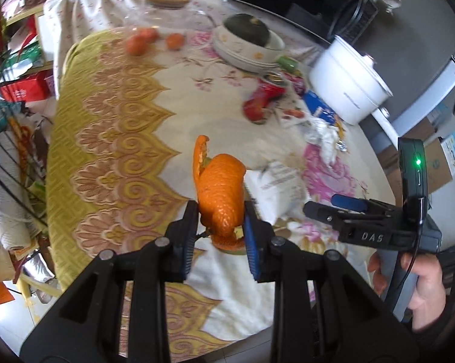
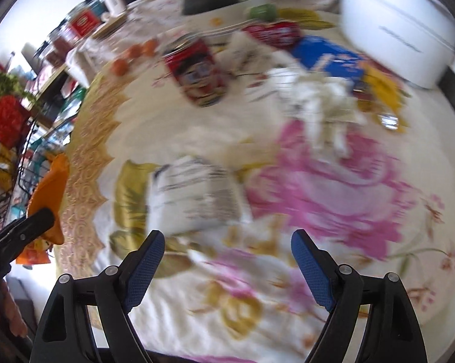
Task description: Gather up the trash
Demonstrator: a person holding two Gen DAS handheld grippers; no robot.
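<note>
My left gripper (image 1: 219, 224) is shut on a curled orange peel (image 1: 219, 187), held above the flowered tablecloth (image 1: 136, 139); the peel (image 2: 47, 193) also shows at the left edge of the right wrist view. My right gripper (image 2: 227, 260) stands open over the cloth with nothing between its fingers, just short of a white printed paper packet (image 2: 194, 199). That packet (image 1: 272, 187) lies right of the peel in the left wrist view, where the right gripper (image 1: 333, 204) reaches in from the right. Farther back lie a crushed red can (image 2: 197, 69), crumpled white tissue (image 2: 321, 103) and a blue wrapper (image 2: 327, 54).
A white pot (image 1: 348, 87) stands at the table's far right. Stacked bowls (image 1: 245, 45) hold a dark squash, with small tangerines (image 1: 139, 42) to their left. A wire rack (image 1: 12, 157) of packets stands off the table's left edge. A hand (image 1: 424, 284) holds the right gripper's handle.
</note>
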